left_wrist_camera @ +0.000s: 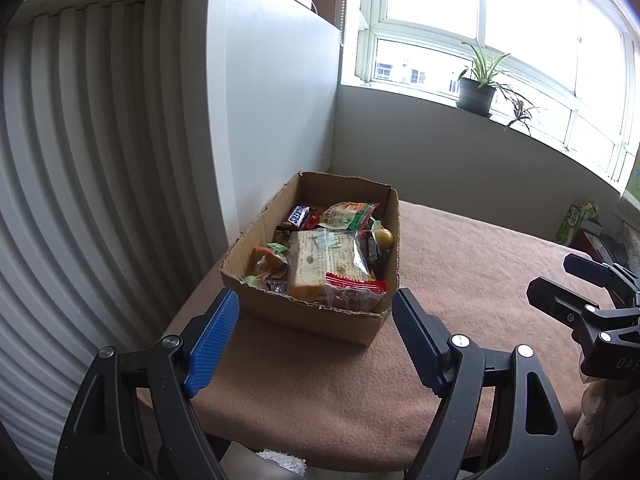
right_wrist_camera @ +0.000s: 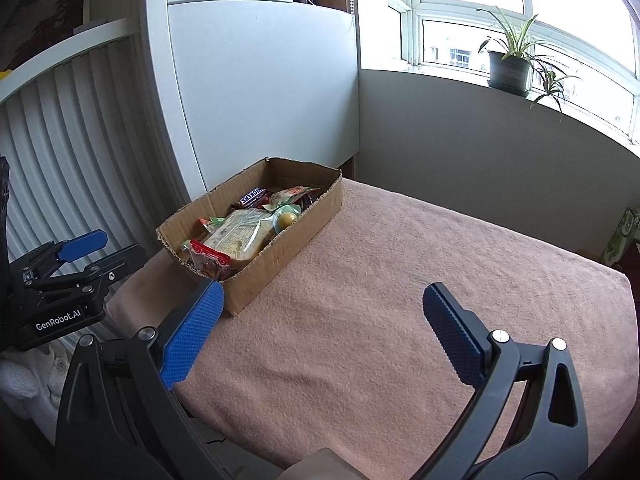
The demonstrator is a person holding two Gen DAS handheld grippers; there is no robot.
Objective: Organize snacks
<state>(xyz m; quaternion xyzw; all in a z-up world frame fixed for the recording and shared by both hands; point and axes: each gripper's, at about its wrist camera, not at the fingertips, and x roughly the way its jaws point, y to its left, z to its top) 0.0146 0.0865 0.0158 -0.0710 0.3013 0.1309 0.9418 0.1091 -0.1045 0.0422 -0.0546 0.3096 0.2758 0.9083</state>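
a: what's in the box [left_wrist_camera: 312, 312]?
b: snacks, packed full. it sits on the surface [left_wrist_camera: 460, 264], left side. a snickers bar [left_wrist_camera: 299, 214] at the back, a clear cracker pack [left_wrist_camera: 326, 258] mid, a red-edged packet [left_wrist_camera: 354, 290] in front.
a: and the hand-held grippers?
b: left [left_wrist_camera: 316, 300] released, empty; right [right_wrist_camera: 320, 300] spread wide, empty. "genrobot.ai" shows on the left one.

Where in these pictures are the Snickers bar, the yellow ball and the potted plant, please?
Snickers bar [left_wrist_camera: 299, 214]: left wrist view, on its printed wrapper.
Yellow ball [right_wrist_camera: 287, 220]: right wrist view, on its round top.
Potted plant [left_wrist_camera: 475, 97]: left wrist view, on the dark pot.
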